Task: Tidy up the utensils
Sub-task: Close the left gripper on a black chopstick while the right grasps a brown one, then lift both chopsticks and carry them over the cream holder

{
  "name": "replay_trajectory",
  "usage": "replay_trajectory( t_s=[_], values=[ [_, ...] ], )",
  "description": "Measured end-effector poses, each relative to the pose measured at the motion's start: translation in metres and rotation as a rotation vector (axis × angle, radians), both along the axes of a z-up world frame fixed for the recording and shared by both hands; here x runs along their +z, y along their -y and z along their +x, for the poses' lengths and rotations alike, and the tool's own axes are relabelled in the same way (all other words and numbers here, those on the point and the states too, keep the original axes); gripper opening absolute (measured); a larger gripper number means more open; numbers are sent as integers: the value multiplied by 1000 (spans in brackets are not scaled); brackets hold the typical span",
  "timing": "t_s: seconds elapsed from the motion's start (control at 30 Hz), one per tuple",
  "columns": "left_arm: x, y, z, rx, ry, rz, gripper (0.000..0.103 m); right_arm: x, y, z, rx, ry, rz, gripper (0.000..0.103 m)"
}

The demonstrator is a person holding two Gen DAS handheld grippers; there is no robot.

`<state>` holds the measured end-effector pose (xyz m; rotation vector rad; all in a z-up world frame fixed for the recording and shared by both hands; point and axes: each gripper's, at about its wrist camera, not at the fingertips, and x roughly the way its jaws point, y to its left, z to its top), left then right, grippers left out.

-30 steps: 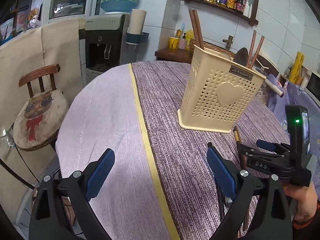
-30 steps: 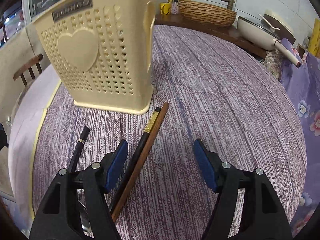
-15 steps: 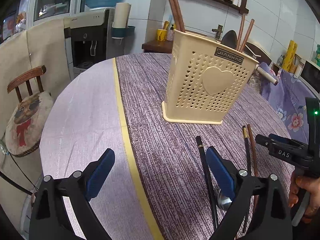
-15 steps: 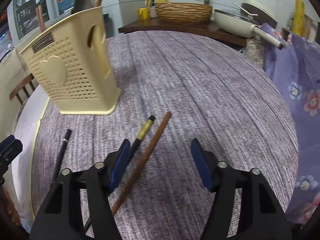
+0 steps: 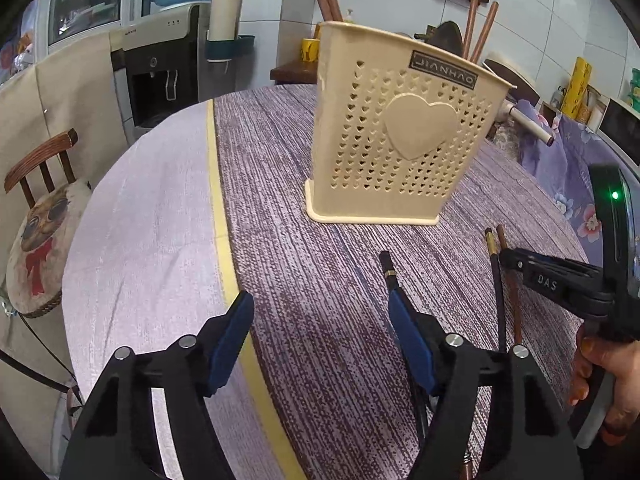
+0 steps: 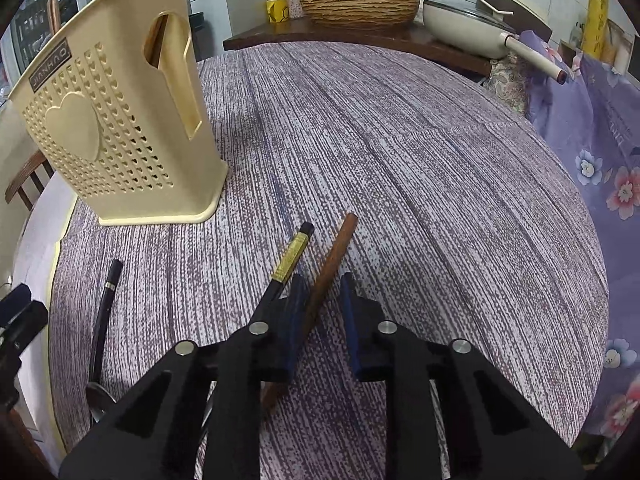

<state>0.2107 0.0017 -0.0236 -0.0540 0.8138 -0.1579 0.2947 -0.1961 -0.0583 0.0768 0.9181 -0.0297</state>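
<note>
A cream perforated utensil holder (image 5: 400, 136) with a heart stands on the purple tablecloth and holds several wooden chopsticks; it also shows in the right wrist view (image 6: 116, 128). On the cloth lie a brown wooden chopstick (image 6: 336, 252), a black chopstick with a gold band (image 6: 290, 260) and a black-handled spoon (image 6: 105, 304). My right gripper (image 6: 320, 300) has its jaws narrowed around the brown chopstick, with a small gap still showing on the right. My left gripper (image 5: 320, 328) is open and empty above the cloth, next to the spoon handle (image 5: 387, 266).
A yellow stripe (image 5: 218, 208) divides the tablecloth. A wooden chair (image 5: 40, 208) stands at the left, beyond the round table's edge. A side counter with a woven basket (image 6: 360, 6) and a pan (image 6: 464, 28) lies behind the table.
My right gripper has moved down over the brown chopstick and its jaws have narrowed around it. My left gripper has drifted slightly and stays open.
</note>
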Motion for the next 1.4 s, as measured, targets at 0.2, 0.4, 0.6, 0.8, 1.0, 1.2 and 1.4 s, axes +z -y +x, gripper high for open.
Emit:
replay_trajectory(
  t_s=[0.2, 0.4, 0.6, 0.8, 1.0, 1.2, 1.4],
  values=[
    [-4, 17, 12, -57, -53, -16, 54, 0, -1, 7, 4, 3, 24, 14],
    [-12, 43, 25, -110, -104, 27, 36, 0, -1, 9, 16, 3, 55, 13],
    [-18, 56, 30, -110, -113, 92, 18, 1, 0, 11, 23, 5, 57, 13],
    [-19, 61, 33, -105, -105, 128, 10, 0, -3, 12, 24, 15, 51, 13],
    [-18, 61, 37, -100, -101, 121, 9, 0, -1, 13, 16, 19, 75, 11],
    [-18, 61, 40, -98, -103, 107, 9, -1, 5, 13, 6, 18, 124, 9],
    [-15, 56, 41, -97, -99, 82, 8, -1, 9, 14, 9, 16, 172, 8]
  ],
)
